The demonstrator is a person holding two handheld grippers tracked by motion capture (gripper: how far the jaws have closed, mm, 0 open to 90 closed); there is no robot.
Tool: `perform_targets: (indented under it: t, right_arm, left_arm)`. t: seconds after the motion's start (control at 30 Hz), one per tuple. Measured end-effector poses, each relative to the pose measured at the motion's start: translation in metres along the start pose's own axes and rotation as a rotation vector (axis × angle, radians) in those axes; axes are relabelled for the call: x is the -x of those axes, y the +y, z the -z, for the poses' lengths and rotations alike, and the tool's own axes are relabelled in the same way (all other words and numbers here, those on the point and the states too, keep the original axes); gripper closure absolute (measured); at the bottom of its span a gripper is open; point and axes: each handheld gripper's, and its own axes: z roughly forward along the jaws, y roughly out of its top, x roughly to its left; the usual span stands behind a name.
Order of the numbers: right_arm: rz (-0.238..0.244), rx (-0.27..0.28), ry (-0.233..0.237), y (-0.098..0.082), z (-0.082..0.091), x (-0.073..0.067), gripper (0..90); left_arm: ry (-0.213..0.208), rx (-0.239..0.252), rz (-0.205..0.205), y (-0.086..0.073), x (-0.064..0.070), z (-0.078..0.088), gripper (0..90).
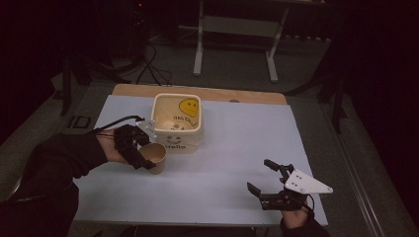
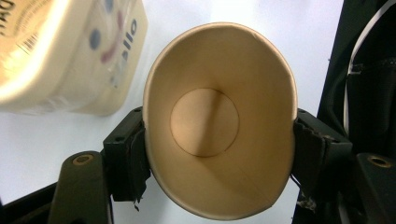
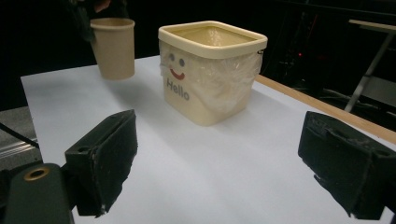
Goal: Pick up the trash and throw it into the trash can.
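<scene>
My left gripper (image 1: 148,157) is shut on a tan paper cup (image 1: 156,158), upright at the left of the table beside a cream square bin (image 1: 177,120). In the left gripper view the jaws squeeze the cup (image 2: 219,126) from both sides, so its rim is oval, and I look down into its bare inside. The bin (image 2: 60,51) has a smiley face and "Hello" on its side. My right gripper (image 1: 266,178) is open near the table's front right with nothing between its jaws. From the right gripper view the cup (image 3: 113,46) and the bin (image 3: 210,70) lie ahead.
A pale sheet (image 1: 232,148) covers the wooden table (image 1: 197,92). The bin has a clear plastic liner and a yellow smiley sticker (image 1: 188,107) inside. A metal table frame (image 1: 237,39) and cables (image 1: 153,69) stand on the dark floor beyond.
</scene>
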Motion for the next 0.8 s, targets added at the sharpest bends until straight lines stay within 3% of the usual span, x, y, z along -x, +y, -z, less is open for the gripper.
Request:
perform_targets:
  t: [0.5,0.67,0.8]
  right_arm:
    - [-0.004,-0.006,0.005,-0.001,0.0,0.0,11.6]
    - [-0.001,-0.008,0.005,-0.001,-0.001,0.0,11.6]
    - [-0.001,-0.009,0.004,-0.001,-0.001,0.001,11.6]
  left_arm:
    - [-0.001,-0.016,-0.038,0.028,-0.004,0.031,31.3]
    - [-0.005,0.005,-0.048,0.036,-0.006,0.041,31.3]
    - [0.003,-0.016,-0.066,0.045,-0.004,0.043,31.3]
